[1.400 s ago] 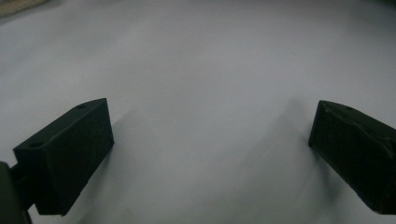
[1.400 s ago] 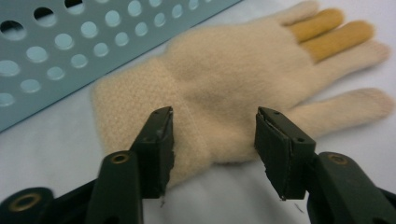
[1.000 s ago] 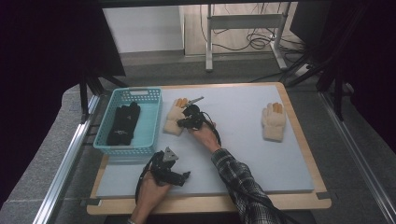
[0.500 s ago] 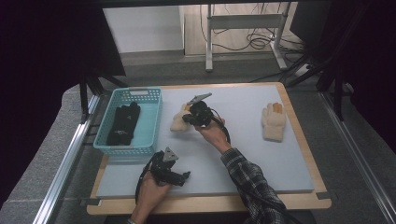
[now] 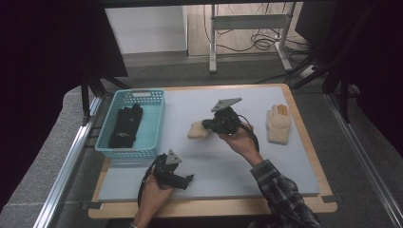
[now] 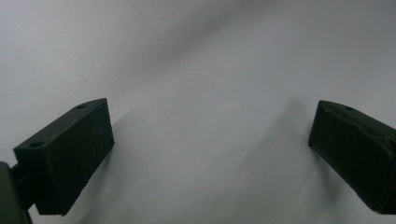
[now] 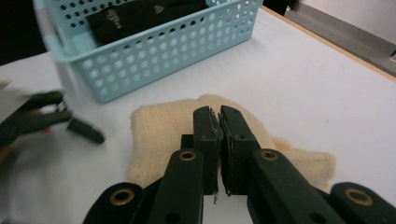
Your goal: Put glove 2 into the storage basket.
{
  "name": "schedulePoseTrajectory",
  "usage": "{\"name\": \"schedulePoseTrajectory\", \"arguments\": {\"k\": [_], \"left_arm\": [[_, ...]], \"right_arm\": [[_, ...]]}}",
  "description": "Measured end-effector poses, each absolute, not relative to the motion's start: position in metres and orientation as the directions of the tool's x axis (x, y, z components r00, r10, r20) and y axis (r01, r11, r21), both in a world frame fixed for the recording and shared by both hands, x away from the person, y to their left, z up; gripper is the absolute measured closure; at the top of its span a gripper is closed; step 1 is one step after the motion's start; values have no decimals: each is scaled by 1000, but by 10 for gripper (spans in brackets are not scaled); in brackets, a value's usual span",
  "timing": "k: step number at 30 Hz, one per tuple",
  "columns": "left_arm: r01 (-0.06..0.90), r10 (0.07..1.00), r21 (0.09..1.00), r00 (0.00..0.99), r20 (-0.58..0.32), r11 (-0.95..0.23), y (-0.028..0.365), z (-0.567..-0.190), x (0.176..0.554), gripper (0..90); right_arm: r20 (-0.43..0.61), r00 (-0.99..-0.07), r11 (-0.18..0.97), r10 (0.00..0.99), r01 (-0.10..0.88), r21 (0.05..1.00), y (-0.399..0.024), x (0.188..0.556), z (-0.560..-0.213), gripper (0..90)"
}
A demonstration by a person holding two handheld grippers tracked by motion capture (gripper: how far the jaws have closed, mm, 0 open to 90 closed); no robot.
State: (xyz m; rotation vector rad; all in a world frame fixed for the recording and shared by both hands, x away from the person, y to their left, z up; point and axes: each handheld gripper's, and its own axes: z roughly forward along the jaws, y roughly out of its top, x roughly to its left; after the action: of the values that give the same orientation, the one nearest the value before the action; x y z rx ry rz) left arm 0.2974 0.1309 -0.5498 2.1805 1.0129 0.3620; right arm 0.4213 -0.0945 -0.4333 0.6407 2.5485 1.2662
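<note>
My right gripper [image 5: 206, 126] is shut on a cream knitted glove [image 5: 196, 130], which hangs from its jaws above the middle of the white mat [image 5: 247, 166]. In the right gripper view the jaws [image 7: 219, 113] are pressed together over the glove [image 7: 156, 135]. A second cream glove [image 5: 278, 124] lies flat at the mat's right side. My left gripper [image 5: 187, 179] rests on the mat near the front edge; its jaws [image 6: 210, 140] stand wide open with nothing between them. It also appears blurred at the left of the right gripper view [image 7: 42, 116].
A light blue perforated basket [image 5: 158, 118] stands at the mat's left side with black gloves [image 5: 124, 126] inside; it sits beyond the held glove in the right gripper view [image 7: 163, 53]. A wooden table edge [image 5: 304, 118] frames the mat.
My right gripper has risen and moved to the right, away from the basket, carrying the cream glove along. The left gripper has stayed put.
</note>
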Motion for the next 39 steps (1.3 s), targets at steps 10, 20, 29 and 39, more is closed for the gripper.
{"name": "schedulePoseTrajectory", "arguments": {"k": [10,20,29,39], "left_arm": [[560,755,695,654,-37,-451,131,-550,297,2],[560,756,695,654,-38,-450,131,-550,297,2],[562,757,696,652,-41,-447,131,-550,297,2],[562,756,694,654,-40,-450,131,-550,297,2]], "right_arm": [[29,-881,548,473,319,773,-144,381,-460,783],[39,-812,490,582,389,780,-174,391,-470,696],[48,-699,425,713,486,764,-230,416,-476,733],[61,-487,273,872,585,764,-309,448,-476,831]]}}
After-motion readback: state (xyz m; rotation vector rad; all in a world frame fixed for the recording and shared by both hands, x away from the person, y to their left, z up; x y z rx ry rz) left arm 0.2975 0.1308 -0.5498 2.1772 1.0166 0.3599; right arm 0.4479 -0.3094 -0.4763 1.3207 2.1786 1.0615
